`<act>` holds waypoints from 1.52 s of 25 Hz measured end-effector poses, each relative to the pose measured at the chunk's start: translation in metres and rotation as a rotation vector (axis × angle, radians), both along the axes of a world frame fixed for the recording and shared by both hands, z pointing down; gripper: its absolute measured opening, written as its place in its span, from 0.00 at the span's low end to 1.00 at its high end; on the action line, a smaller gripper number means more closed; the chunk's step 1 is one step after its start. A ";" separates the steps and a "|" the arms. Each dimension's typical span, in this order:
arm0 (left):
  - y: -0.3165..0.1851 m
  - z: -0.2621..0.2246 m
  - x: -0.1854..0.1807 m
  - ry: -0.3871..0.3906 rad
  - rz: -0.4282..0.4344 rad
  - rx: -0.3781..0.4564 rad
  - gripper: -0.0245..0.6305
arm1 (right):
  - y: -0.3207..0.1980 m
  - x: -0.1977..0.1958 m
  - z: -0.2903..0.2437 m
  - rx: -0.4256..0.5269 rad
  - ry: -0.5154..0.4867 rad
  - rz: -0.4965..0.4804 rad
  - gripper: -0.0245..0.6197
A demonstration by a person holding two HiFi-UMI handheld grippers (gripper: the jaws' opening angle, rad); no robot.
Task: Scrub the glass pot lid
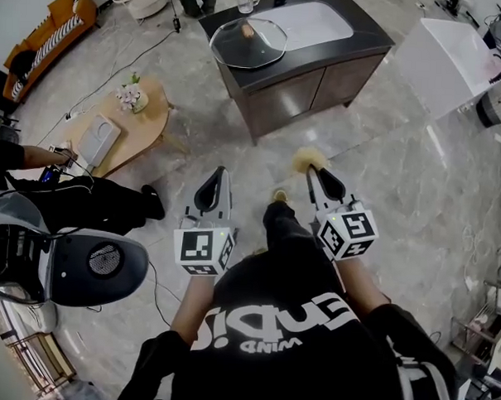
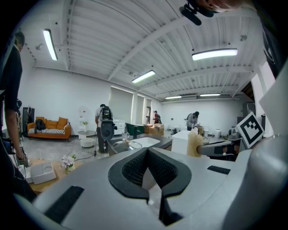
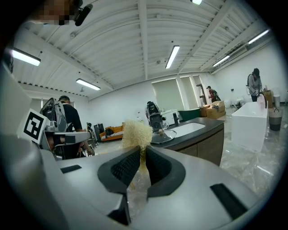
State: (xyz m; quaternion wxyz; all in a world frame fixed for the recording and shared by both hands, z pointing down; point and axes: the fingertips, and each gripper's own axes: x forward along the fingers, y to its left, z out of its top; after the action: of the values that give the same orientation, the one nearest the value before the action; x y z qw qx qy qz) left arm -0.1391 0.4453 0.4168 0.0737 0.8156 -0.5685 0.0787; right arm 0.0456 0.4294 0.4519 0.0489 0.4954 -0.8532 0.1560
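Observation:
The glass pot lid (image 1: 247, 41) lies flat on the dark counter (image 1: 340, 50) beside a pale sink, far ahead of both grippers. It shows small in the left gripper view (image 2: 120, 144) and in the right gripper view (image 3: 164, 134). My left gripper (image 1: 221, 174) is held out over the floor with its jaws shut and nothing between them (image 2: 147, 151). My right gripper (image 1: 311, 173) is shut on a frayed yellow scrubber (image 1: 308, 160), whose tuft (image 3: 136, 133) sticks out past the fingertips (image 3: 143, 152). From the left gripper's side the scrubber (image 2: 195, 143) is seen too.
A wooden coffee table (image 1: 145, 136) with a flower pot stands at the left. A seated person (image 1: 85, 200) and a grey machine (image 1: 73, 266) are near my left side. A white block (image 1: 447, 63) stands right of the counter. Cables run across the marble floor.

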 end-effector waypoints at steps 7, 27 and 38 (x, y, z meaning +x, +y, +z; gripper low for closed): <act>-0.068 -0.003 0.003 0.011 -0.014 -0.009 0.06 | -0.070 0.002 -0.003 -0.013 0.000 -0.023 0.10; -0.207 -0.011 0.023 -0.012 -0.102 -0.001 0.06 | -0.225 0.013 -0.011 -0.023 -0.044 -0.121 0.10; -0.277 -0.002 0.009 -0.006 -0.095 -0.005 0.06 | -0.294 0.004 -0.005 -0.019 -0.030 -0.107 0.10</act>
State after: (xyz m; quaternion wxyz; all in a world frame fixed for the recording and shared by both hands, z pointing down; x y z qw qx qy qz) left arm -0.1298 0.1687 0.4146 0.0779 0.7873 -0.6065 0.0790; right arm 0.0495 0.1353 0.4468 0.0491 0.4462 -0.8775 0.1687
